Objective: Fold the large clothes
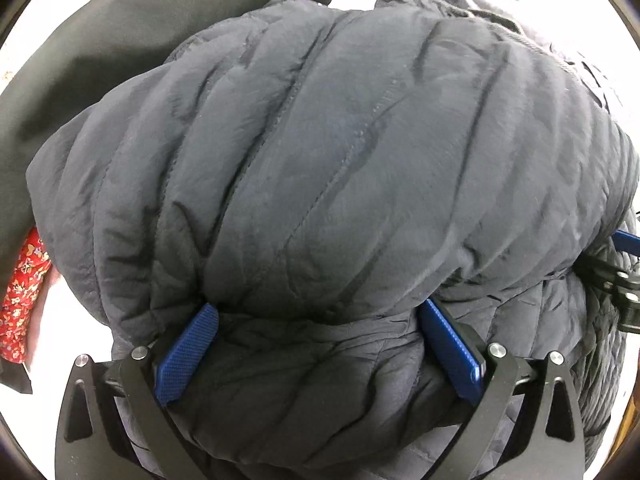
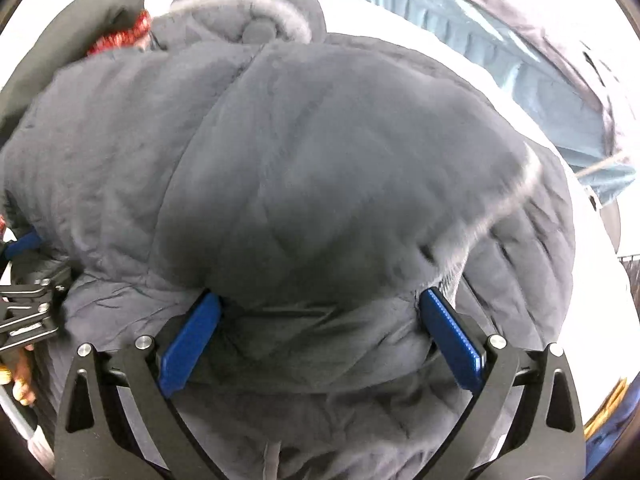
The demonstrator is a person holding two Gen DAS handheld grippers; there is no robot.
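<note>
A dark grey quilted puffer jacket point(image 1: 320, 152) fills both views, bunched into a thick folded bundle on a white surface. My left gripper point(image 1: 318, 320) stands wide open with its blue pads point(image 1: 188, 352) on either side of the bundle's near edge; fabric bulges between them. My right gripper point(image 2: 320, 312) is also wide open around the jacket point(image 2: 320, 168), near its fur-trimmed hood point(image 2: 260, 20). The right gripper's body shows at the right edge of the left wrist view point(image 1: 624, 280), and the left gripper's at the left edge of the right wrist view point(image 2: 24, 304).
A black garment point(image 1: 100, 40) lies at the back left. A red floral cloth point(image 1: 20, 292) lies at the left. A light blue padded garment point(image 2: 520, 60) lies at the back right on the white surface point(image 2: 400, 24).
</note>
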